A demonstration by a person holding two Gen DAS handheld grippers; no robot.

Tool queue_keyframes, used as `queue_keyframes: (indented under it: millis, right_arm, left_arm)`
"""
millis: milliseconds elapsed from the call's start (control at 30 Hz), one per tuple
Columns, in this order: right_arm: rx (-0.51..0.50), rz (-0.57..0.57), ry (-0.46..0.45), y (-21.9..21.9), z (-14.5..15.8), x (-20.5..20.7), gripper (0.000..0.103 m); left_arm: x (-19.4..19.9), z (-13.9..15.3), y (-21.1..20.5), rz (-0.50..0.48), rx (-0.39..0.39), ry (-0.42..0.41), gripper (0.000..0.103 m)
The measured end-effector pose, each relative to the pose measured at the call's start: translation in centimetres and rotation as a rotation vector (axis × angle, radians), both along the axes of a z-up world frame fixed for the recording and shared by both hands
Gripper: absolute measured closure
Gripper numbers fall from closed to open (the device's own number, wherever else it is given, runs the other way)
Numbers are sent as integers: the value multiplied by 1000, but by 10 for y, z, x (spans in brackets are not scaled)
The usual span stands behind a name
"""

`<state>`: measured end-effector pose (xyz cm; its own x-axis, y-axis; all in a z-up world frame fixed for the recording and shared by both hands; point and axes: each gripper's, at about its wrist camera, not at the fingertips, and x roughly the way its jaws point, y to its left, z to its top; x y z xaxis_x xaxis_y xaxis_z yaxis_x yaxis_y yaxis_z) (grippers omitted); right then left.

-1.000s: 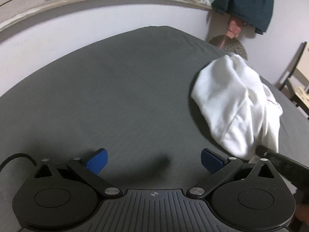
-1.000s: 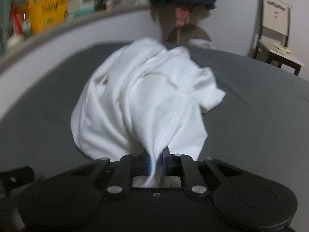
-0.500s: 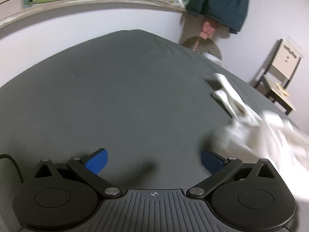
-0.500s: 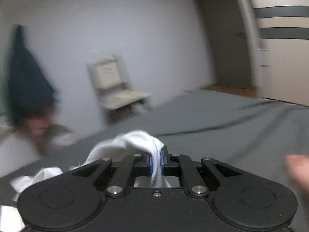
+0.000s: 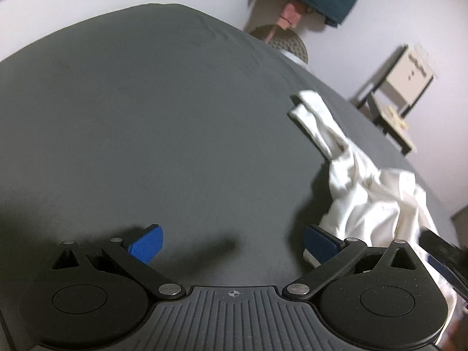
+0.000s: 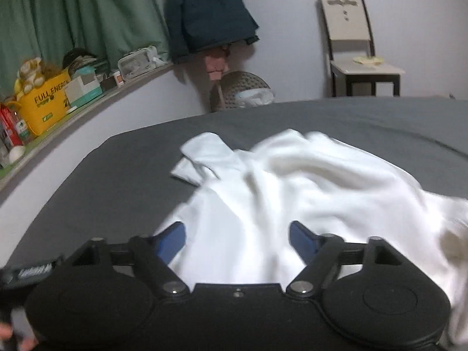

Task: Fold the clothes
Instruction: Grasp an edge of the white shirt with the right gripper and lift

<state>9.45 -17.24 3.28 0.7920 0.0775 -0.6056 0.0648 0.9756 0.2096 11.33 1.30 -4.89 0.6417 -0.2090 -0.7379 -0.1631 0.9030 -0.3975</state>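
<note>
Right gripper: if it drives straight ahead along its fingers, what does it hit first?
Probably the crumpled white garment: it lies directly ahead of the open right gripper, spread on the dark grey bed sheet. Depth is unclear; the cloth may already sit between the fingers.

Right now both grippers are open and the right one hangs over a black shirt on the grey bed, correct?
Not quite: the shirt is white, not black, as the right wrist view shows. Otherwise yes: the left gripper and right gripper are open, the right one over the shirt on the grey bed.

"FULL ENERG…" on yellow tub, rest hidden
</note>
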Motion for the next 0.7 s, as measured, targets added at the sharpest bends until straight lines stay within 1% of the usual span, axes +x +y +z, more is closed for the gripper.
queue_keyframes:
  millis: [33, 67, 100, 133, 200, 267, 300, 333, 367, 433, 467, 533, 567, 600, 633, 667, 700]
  right_arm:
    - [-27, -7, 20, 8, -4, 13, 41]
    - [-43, -10, 45, 12, -8, 26, 72]
    - [-27, -23, 56, 6, -8, 29, 97]
    - [5, -64, 26, -4, -3, 19, 100]
    - [65, -160, -53, -27, 6, -5, 100]
    - [132, -348, -208, -62, 20, -57, 100]
    - [176, -453, -254, -80, 22, -86, 100]
    - [194, -557, -257, -94, 19, -113, 100]
    - [196, -629, -208, -104, 11, -135, 100]
    - [180, -670, -3, -113, -19, -160, 100]
    - [171, -686, 77, -115, -31, -169, 99]
    - [155, -701, 157, -111, -45, -176, 98]
    - [147, -709, 197, -109, -51, -179, 93]
    - [123, -718, 215, -106, -53, -180, 70]
    - [64, -707, 178, -98, -45, -178, 55]
    - [-10, -657, 109, -86, -36, -177, 35]
    - [-84, -606, 41, -74, -26, -176, 34]
  left_arm:
    - [-4, -3, 5, 9, -23, -4, 0]
    - [-7, -4, 8, 14, -44, -6, 0]
    - [-9, -5, 12, 20, -64, -8, 0]
    - [-9, -5, 14, 27, -83, -10, 0]
    - [-9, -6, 17, 45, -119, -14, 0]
    - [-8, -7, 19, 59, -151, -17, 0]
    - [-7, -8, 17, 55, -165, -19, 0]
    - [-6, -9, 15, 52, -178, -20, 0]
    - [-4, -9, 11, 44, -185, -19, 0]
    - [-3, -9, 1, 9, -174, -27, 0]
    - [-2, -9, -5, -14, -161, -28, 0]
    - [-2, -8, -17, -69, -138, -33, 0]
    - [-3, -6, -24, -98, -126, -38, 0]
    - [-4, -5, -30, -127, -114, -43, 0]
    - [-4, -4, -37, -153, -92, -48, 0]
    - [-5, -3, -41, -169, -75, -50, 0]
    - [-4, -3, -44, -180, -59, -52, 0]
